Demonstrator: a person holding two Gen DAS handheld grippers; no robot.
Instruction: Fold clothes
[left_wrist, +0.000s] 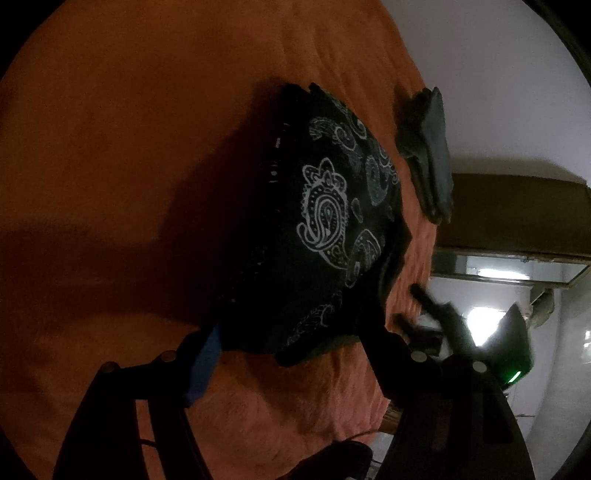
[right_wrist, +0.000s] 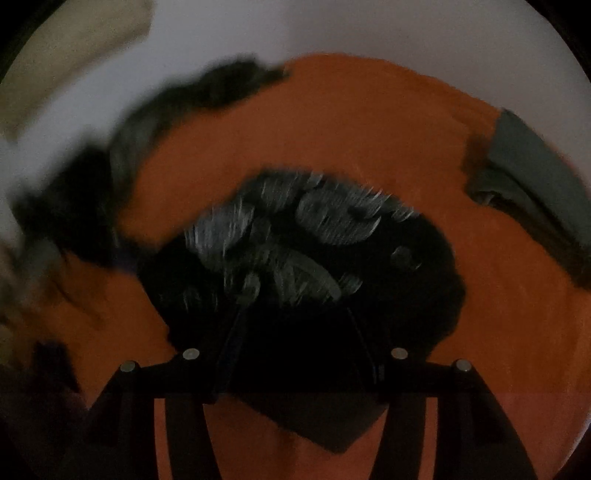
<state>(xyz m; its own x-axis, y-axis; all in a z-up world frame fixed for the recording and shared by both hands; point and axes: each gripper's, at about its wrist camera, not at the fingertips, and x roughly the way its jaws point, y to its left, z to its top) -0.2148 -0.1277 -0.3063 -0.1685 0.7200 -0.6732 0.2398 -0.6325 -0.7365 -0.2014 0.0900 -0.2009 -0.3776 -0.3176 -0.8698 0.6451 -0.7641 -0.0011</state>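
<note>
One black paisley garment (left_wrist: 325, 221) on orange bedspread (left_wrist: 110, 147); one folded grey garment (left_wrist: 430, 155); dark pile (right_wrist: 92, 192), maybe several. Left gripper (left_wrist: 291, 343), right gripper (right_wrist: 295, 332) both agape.

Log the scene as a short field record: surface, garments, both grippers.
surface: orange bedcover
main garment: black paisley-print cloth, bunched and partly folded on the cover
folded item: grey garment, apart from the paisley cloth, near the cover's edge
other clothes: dark heap, blurred
left gripper: open, straddling the paisley cloth's near edge
right gripper: open, over the paisley cloth; view motion-blurred
</note>
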